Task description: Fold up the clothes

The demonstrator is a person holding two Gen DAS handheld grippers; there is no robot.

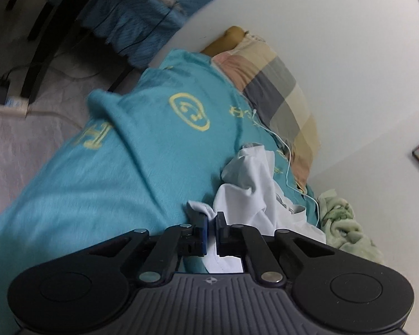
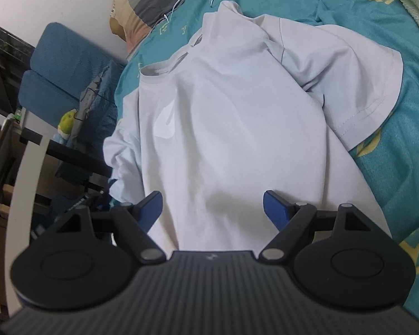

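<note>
A white T-shirt (image 2: 226, 128) lies crumpled on a teal bed sheet (image 2: 399, 150), collar toward the pillow, one short sleeve (image 2: 357, 92) spread to the right. My right gripper (image 2: 212, 205) hovers over the shirt's lower body, open, its blue pads wide apart with nothing pinched. In the left wrist view the same T-shirt (image 1: 251, 184) is bunched up, and my left gripper (image 1: 211, 222) is shut on a fold of its edge; white cloth pokes out between and around the pads.
A checked pillow (image 1: 282, 95) lies along the white wall (image 1: 335, 42). A thin white cable (image 1: 289, 164) runs across the sheet. A pale green blanket (image 1: 340, 217) is heaped near the wall. Blue seat cushions (image 2: 61, 75) and dark furniture stand beside the bed.
</note>
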